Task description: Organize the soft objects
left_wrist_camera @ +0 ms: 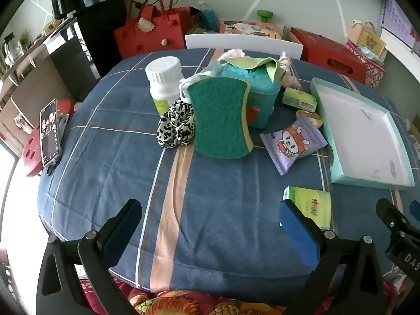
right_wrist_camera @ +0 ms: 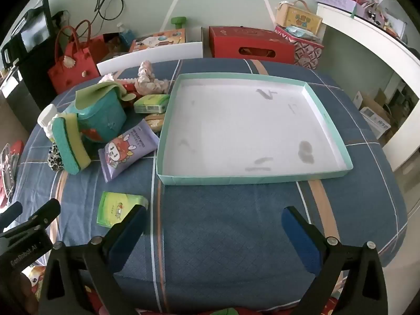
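Observation:
A green and yellow sponge (left_wrist_camera: 221, 118) (right_wrist_camera: 71, 145) stands on edge against a teal tub (left_wrist_camera: 258, 97) (right_wrist_camera: 102, 116) draped with a green cloth (left_wrist_camera: 252, 64). Beside the sponge lies a leopard-print scrunchie (left_wrist_camera: 176, 128) (right_wrist_camera: 55, 157). A pink scrunchie (right_wrist_camera: 148, 78) lies behind the tub. The shallow mint-rimmed tray (right_wrist_camera: 328, 120) (left_wrist_camera: 338, 141) holds nothing. My left gripper (left_wrist_camera: 210, 223) hangs open over bare cloth near the front edge, well short of the sponge. My right gripper (right_wrist_camera: 212, 225) is open too, in front of the tray.
A white bottle (left_wrist_camera: 164, 81), a purple snack pouch (left_wrist_camera: 292, 141) (right_wrist_camera: 126, 149), two green packets (left_wrist_camera: 311, 204) (right_wrist_camera: 118, 207) (right_wrist_camera: 151, 103) and a small round snack lie on the blue checked tablecloth (left_wrist_camera: 118, 136). A phone (left_wrist_camera: 50, 131) stands at the left edge. Red bags and boxes sit behind.

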A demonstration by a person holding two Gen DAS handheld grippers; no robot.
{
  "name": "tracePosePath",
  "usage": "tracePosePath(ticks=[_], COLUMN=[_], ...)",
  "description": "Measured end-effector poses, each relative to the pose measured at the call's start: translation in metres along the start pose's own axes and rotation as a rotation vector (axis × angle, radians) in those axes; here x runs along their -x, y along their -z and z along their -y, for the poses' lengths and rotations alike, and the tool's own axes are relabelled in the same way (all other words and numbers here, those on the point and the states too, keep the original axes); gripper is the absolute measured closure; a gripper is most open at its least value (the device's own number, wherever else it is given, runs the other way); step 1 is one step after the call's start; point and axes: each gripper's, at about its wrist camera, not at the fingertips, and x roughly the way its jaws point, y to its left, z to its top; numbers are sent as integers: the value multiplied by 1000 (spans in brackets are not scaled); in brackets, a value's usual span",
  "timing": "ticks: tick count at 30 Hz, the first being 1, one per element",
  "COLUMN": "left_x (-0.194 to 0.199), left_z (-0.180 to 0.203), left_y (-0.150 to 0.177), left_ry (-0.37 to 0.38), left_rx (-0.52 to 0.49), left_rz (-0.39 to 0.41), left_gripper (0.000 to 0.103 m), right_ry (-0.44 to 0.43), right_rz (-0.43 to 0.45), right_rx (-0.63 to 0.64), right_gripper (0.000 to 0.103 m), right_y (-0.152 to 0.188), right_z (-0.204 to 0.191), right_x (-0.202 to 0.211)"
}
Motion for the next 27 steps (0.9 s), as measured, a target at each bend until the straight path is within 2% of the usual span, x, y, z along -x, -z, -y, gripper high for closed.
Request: tracePosePath(ticks=[3,5,17,27], left_x=[2,-6,-7,-2], left_z=[3,0,-2,-3], left_y=[7,2,3,5], left_ry=[-22,-16,-52,-135], left_rx=[-10,-15,-5,-23], left_rz=[25,-7,-25,-23], left_gripper=[0,0,0,0], right_ry=[-2,-5,-6,-9], right_rz=[1,-1,-7,-10], right_rx=[-2,-2,-3,-4], right_gripper=[0,0,0,0], right_y=[0,0,1,2], right_z=[0,0,0,0], right_x=[-1,-1,-2,-4])
